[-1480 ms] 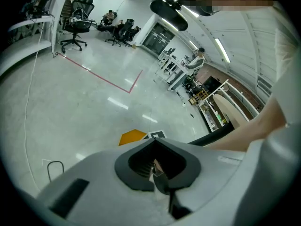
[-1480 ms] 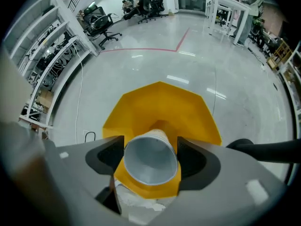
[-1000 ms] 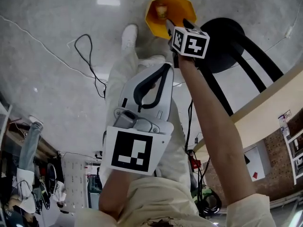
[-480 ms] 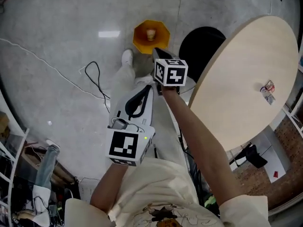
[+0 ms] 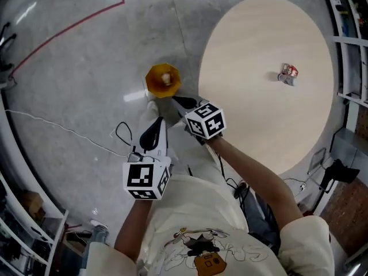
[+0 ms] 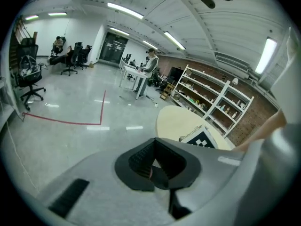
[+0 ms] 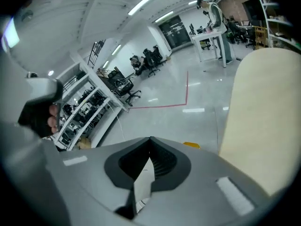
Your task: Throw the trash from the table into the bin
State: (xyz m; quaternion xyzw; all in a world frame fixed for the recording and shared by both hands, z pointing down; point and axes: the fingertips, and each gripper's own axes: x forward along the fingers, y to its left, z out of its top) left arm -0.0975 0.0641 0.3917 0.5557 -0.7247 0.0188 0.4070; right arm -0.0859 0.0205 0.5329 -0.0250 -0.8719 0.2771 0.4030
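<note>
My right tongs (image 5: pixel 179 102) have just been closing on nothing, and the left tongs (image 5: pixel 155 125) are shut too; both are now lifted above the orange bin (image 5: pixel 163 79). One wrapper (image 5: pixel 287 73) lies on the far right part of the desk (image 5: pixel 259 125), so I think it goes next.

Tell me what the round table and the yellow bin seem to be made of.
The round table: pale matte top, evenly beige, probably wood veneer or laminate. The bin: yellow-orange, smooth faceted walls, uniform colour, probably moulded plastic.
</note>
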